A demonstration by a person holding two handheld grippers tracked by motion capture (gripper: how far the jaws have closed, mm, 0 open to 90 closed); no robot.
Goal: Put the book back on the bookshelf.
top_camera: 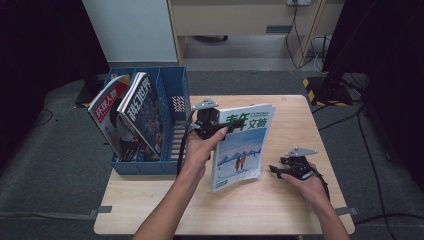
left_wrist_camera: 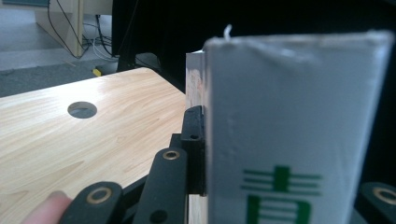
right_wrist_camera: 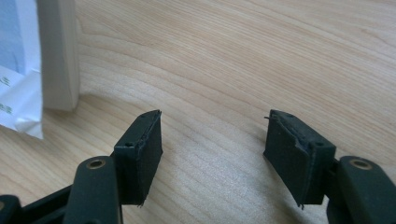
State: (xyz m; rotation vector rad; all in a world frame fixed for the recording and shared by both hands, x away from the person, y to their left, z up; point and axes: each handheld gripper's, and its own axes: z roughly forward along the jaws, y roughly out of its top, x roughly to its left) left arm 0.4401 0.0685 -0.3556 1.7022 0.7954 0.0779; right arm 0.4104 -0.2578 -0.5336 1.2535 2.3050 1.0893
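Work in hand: the left gripper (top_camera: 220, 129) is holding a magazine (top_camera: 240, 147) upright on the table (top_camera: 280, 200), beside a blue file rack (top_camera: 175, 95) that is already holding two other magazines (top_camera: 127, 115).

Left gripper state: the jaws are clamping the magazine near its upper left edge. In the left gripper view one black pad (left_wrist_camera: 196, 149) is pressing flat against the side of the magazine (left_wrist_camera: 289, 121).

Right gripper state: the right gripper (top_camera: 275, 170) is resting low over the table, jaws standing partly apart with nothing between them. In the right gripper view bare wood is showing between the two pads (right_wrist_camera: 144, 149).

Magazine position: it is standing on its lower edge, leaning slightly, cover facing the person, just right of the rack and near the middle of the table.

Long axis: running up and down, roughly in line with the rack's slots.

Deciding relation: the rack is lying to the left of the magazine, on the gripping hand's own side, and the free slot (top_camera: 172, 107) at the rack's right end is the nearest opening.

Nearer hand: the left one; the right gripper is sitting well apart, off the magazine's lower right corner (right_wrist_camera: 28, 121).

Judgement: the next move is probably a lift and a leftward carry into that slot, keeping the magazine upright so that its lower edge is clearing the rack wall.
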